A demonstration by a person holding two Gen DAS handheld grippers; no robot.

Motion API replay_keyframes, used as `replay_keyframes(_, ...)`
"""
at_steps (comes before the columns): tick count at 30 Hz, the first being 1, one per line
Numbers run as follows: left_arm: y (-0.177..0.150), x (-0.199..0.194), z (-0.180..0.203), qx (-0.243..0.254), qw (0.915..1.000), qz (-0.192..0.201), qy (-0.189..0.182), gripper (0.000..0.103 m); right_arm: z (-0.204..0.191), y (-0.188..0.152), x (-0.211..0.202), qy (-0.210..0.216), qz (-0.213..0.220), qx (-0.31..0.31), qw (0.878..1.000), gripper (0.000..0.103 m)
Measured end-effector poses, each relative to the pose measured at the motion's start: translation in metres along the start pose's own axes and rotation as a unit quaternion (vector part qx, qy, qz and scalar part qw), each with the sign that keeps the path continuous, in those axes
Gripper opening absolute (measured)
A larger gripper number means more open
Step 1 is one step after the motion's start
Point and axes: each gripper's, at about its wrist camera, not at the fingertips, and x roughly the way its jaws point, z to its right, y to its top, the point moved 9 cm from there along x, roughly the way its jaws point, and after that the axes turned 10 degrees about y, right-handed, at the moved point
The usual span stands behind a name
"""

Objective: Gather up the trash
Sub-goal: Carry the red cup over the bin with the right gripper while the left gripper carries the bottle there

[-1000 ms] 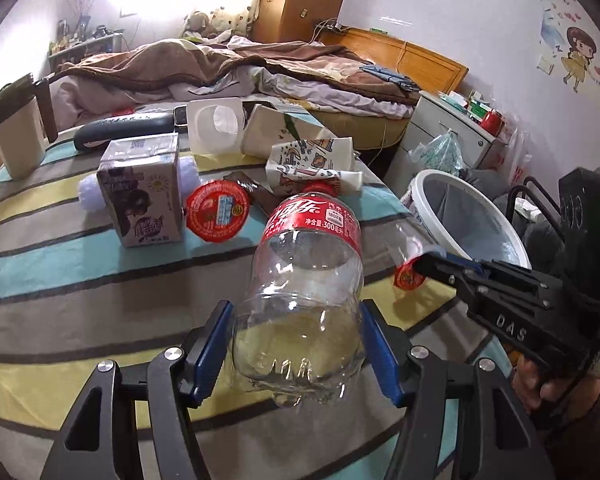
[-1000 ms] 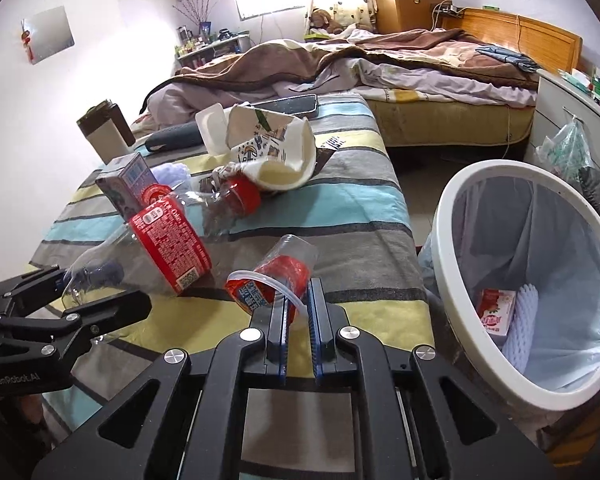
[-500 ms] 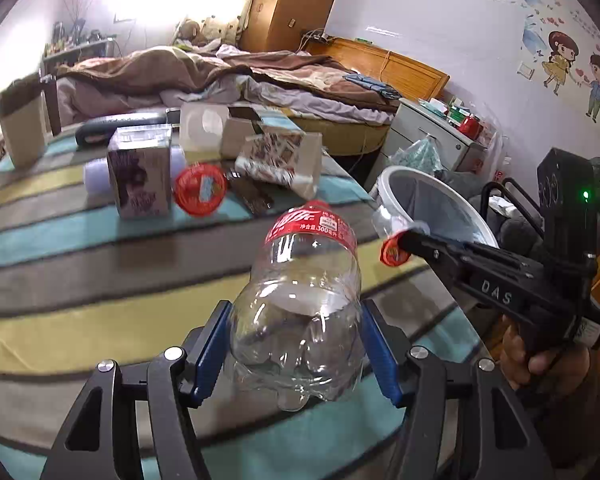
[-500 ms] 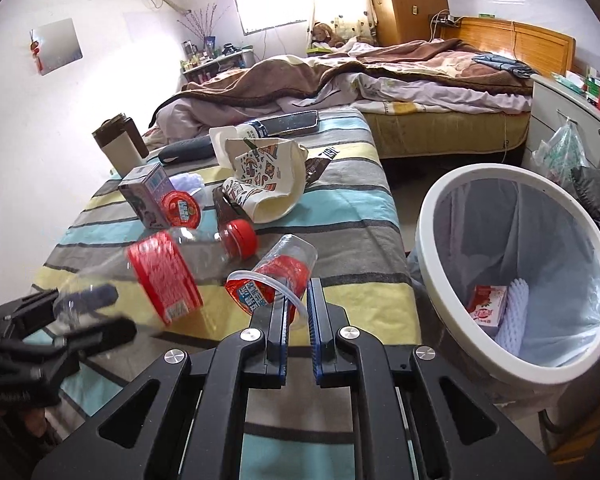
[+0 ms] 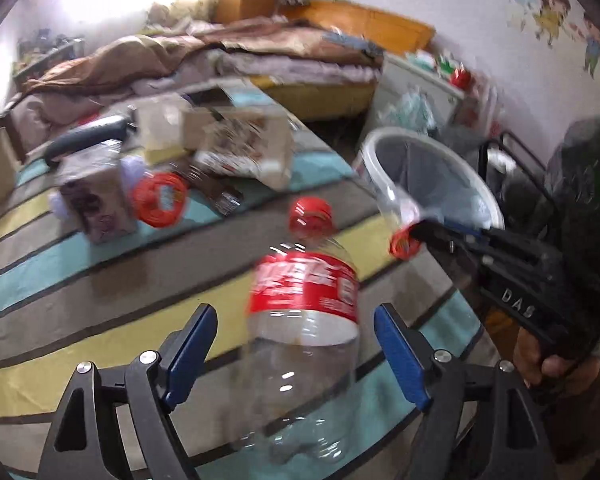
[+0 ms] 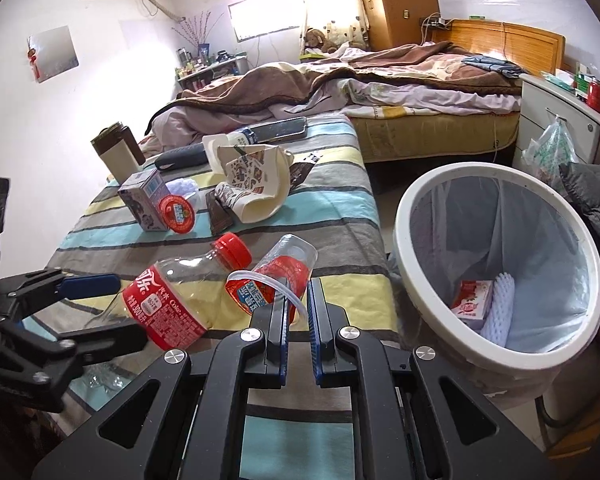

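Since the earlier frame the left gripper (image 5: 294, 356) had spread its blue jaws – they had just been opening – and the bottle (image 5: 304, 320) hung loose between them, no longer pinched, above the striped blanket (image 5: 100, 280). The right gripper (image 6: 298, 308) was clamped on the cup (image 6: 272, 276), near the bin (image 6: 496, 268) – seemingly bound there.

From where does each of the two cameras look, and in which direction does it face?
Left wrist: sits on the left gripper, looks down its open blue fingers across the striped table at the bottle; a hand shows.
Right wrist: sits on the right gripper, shut on a plastic cup, faces the table and bin.
Shared: bottle, cup, bin.
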Motion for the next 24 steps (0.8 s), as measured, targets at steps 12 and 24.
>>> replay_keyframes(12,0.005,-0.006,0.020,0.024,0.9990,0.016,0.035,0.062,0.013,0.003,-0.010,0.002,0.015,0.009,1.000,0.011)
replay_keyframes(24,0.042,-0.013,0.059,0.036,0.9978,0.050,0.023,0.062,0.051,0.016,-0.042,-0.019,0.050,0.032,0.998,0.011)
